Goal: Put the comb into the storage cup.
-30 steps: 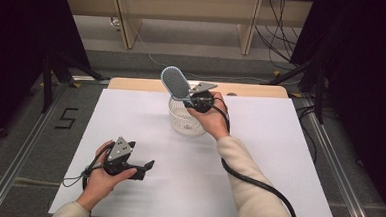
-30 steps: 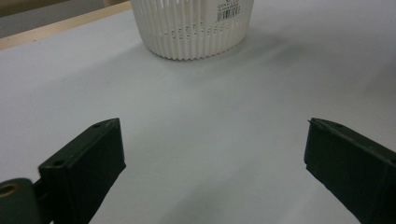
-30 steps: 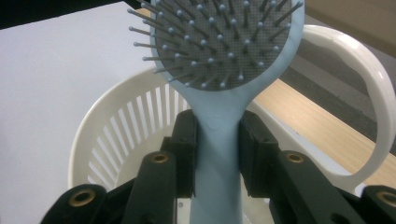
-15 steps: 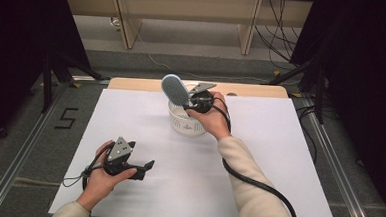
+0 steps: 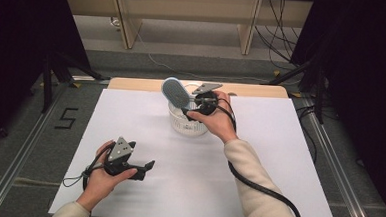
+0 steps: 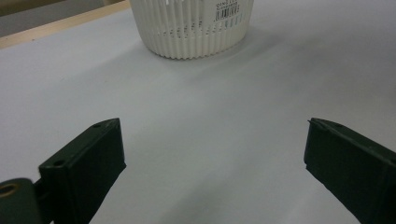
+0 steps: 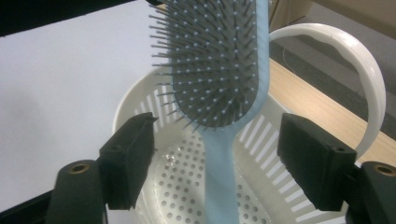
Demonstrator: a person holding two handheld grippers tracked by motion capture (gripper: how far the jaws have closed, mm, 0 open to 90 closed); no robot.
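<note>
A light-blue hairbrush (image 5: 174, 91) (image 7: 212, 70) with grey bristles stands handle-down in a white slotted basket (image 5: 186, 124) (image 7: 140, 98) near the table's far middle. Its head tilts up and to the left above the rim. My right gripper (image 5: 197, 107) (image 7: 215, 158) hovers over the basket, open. The brush handle (image 7: 219, 186) passes between the two jaws with a gap on each side. My left gripper (image 5: 147, 167) (image 6: 212, 172) rests low over the near-left of the table, open, nothing between its jaws. The basket (image 6: 191, 28) lies ahead of it.
The basket's white hoop handle (image 7: 369, 88) arches up at its far side. A white sheet (image 5: 278, 158) covers the table, with a wooden edge (image 5: 252, 90) at the back. The right gripper's black cable (image 5: 257, 184) trails along the forearm. Metal rails (image 5: 23, 149) flank the table.
The brush head has sunk a little and the right hand has come down with it over the basket. The left gripper has stayed where it was.
</note>
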